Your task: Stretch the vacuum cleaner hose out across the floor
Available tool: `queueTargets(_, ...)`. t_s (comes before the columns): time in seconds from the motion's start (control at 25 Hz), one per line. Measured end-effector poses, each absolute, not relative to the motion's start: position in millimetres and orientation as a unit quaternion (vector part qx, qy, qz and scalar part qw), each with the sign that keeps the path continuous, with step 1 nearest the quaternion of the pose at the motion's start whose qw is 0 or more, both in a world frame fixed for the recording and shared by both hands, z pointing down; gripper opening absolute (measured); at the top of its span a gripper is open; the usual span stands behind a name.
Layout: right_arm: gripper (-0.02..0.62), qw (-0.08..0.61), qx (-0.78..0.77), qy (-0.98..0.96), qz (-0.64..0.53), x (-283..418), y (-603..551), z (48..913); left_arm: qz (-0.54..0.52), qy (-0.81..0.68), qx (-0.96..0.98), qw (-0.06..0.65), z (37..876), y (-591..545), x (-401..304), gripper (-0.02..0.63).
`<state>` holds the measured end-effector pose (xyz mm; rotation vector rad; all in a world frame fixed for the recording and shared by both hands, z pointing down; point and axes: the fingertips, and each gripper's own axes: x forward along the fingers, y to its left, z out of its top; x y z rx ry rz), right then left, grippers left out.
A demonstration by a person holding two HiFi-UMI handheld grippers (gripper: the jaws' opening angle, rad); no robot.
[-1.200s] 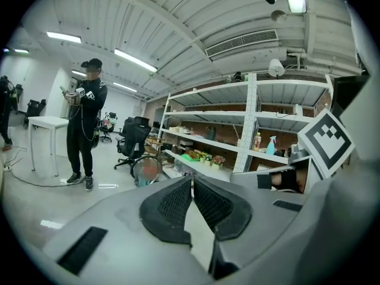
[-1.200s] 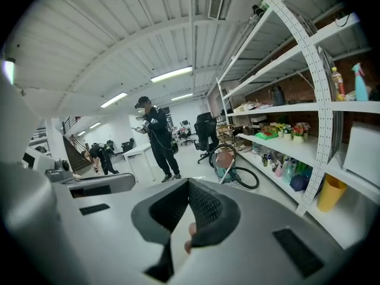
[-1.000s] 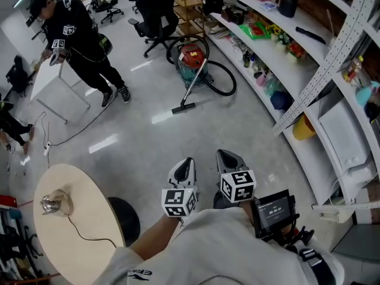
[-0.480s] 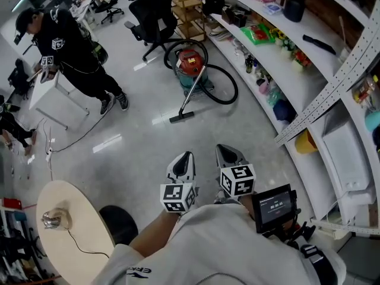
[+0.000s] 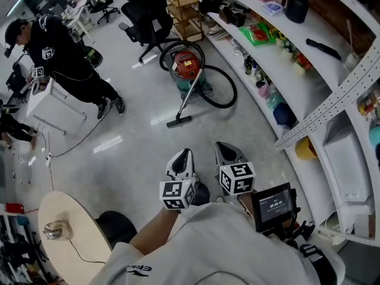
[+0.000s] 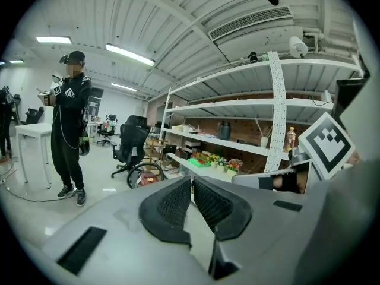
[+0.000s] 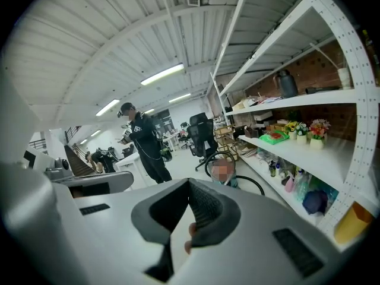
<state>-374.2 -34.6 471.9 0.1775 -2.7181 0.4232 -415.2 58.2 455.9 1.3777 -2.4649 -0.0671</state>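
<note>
Room: glossy grey floor (image 5: 136, 153), with curved white shelves (image 5: 323, 70) along the right.
Hose (image 5: 236, 92): black, looped on the floor around the red vacuum cleaner (image 5: 185, 64), beside the shelves and well ahead of both grippers.
Left gripper (image 5: 184, 154): jaws pressed together, nothing between them.
Right gripper (image 5: 223, 148): jaws pressed together, empty, just beside the left.

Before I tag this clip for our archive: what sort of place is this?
Probably an office or workshop: long white wall shelves crowded with goods, a black wheeled office chair, and a white desk on a glossy grey floor.
</note>
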Motion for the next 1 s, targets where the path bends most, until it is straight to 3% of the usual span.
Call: queueTargets(1.0,-0.006,0.201,0.116,-0.965,0.122,-681,-134,469,-0.044,-0.834,0.527,0.156,461,-37,-731,0.003)
